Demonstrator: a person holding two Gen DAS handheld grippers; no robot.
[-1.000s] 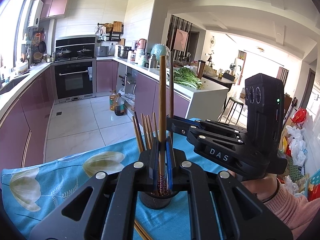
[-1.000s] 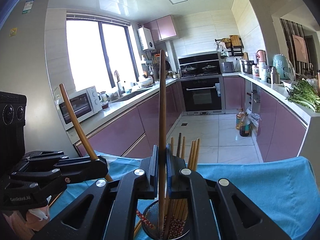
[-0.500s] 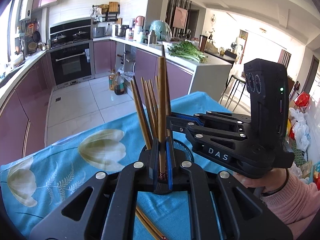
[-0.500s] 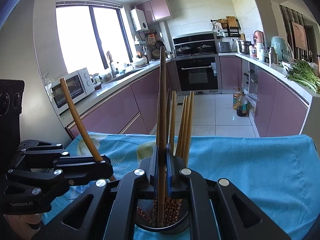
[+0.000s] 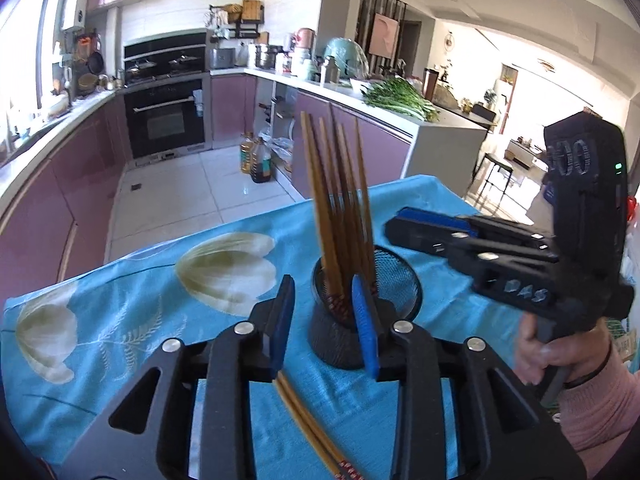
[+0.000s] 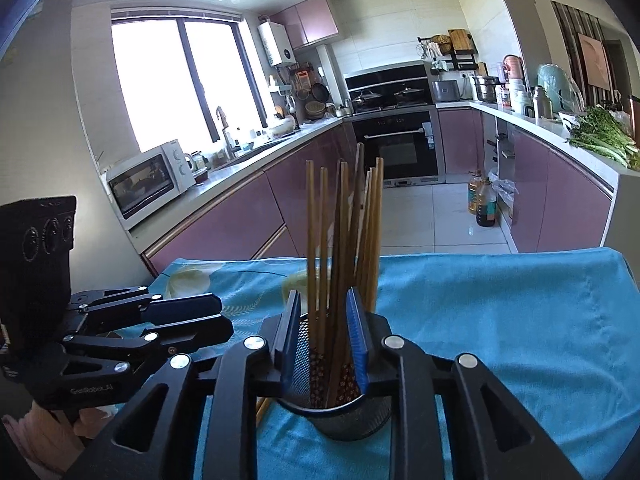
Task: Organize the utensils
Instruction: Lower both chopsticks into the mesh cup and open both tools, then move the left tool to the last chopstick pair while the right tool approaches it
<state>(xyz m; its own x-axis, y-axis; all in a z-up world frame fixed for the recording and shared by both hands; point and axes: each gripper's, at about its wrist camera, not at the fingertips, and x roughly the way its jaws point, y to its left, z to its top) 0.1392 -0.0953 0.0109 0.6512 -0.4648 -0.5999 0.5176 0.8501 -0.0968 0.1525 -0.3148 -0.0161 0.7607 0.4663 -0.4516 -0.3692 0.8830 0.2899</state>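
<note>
A black mesh cup (image 5: 394, 292) stands on the blue tablecloth (image 5: 132, 320) with several brown chopsticks (image 5: 340, 208) upright in it. My left gripper (image 5: 324, 320) hangs just in front of the cup, its jaws opening; no pad presses on a chopstick. My right gripper (image 6: 323, 336) sits over the same cup (image 6: 340, 412), its jaws opening too, with chopsticks (image 6: 344, 240) standing loose between its blue pads (image 6: 356, 340). A pair of loose chopsticks (image 5: 312, 428) lies on the cloth under my left gripper. Each view shows the other gripper, the right one (image 5: 394, 228) and the left one (image 6: 222, 316).
A person's hand (image 5: 560, 352) in a pink sleeve grasps the right gripper's handle. Beyond the table's far edge lie the tiled floor (image 5: 180, 192), purple cabinets, an oven (image 6: 400, 148) and oil bottles (image 6: 482, 200). A microwave (image 6: 148, 180) is on the left counter.
Both grippers sank toward the cup, each shut on one upright chopstick. Their jaws have now parted and the two chopsticks stand in the cup with the others.
</note>
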